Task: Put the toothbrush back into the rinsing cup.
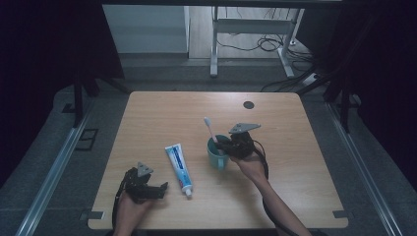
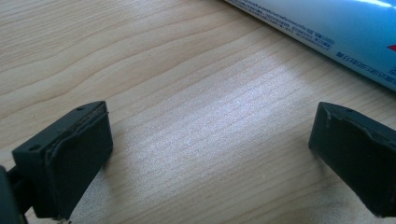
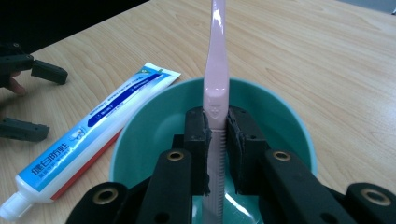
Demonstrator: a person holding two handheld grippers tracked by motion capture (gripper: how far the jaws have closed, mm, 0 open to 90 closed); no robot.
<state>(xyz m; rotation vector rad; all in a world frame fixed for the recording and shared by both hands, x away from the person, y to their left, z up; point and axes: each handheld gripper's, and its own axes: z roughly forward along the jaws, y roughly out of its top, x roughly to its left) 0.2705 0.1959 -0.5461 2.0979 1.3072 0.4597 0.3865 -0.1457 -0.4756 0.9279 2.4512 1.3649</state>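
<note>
Gripping the pink toothbrush (image 3: 217,70) by its handle, the right tongs (image 3: 217,140) sit directly over the mouth of the teal cup (image 3: 289,121), both pads pressed on the handle from either side. Key relation: the toothbrush's long axis runs near-vertical, bristle head up and leaning slightly away toward the far-left of the worktop (image 1: 275,196) in the high view, lower handle end already inside the cup rim. So the cup is straight below the tongs, not off to a side; my read is the remaining move is just down along the handle axis, then release. Risk as I judge it: the tongs' pads are inside the rim line, so opening could knock the cup wall. Left tongs (image 1: 158,189) hang wide apart with nothing between the pads, resting low over bare wood at the near-left of the worktop. Toothpaste tube (image 1: 178,168) lies flat between the two hands, cap toward the person, just beside the left tongs and well nearer to them than to the right.
</note>
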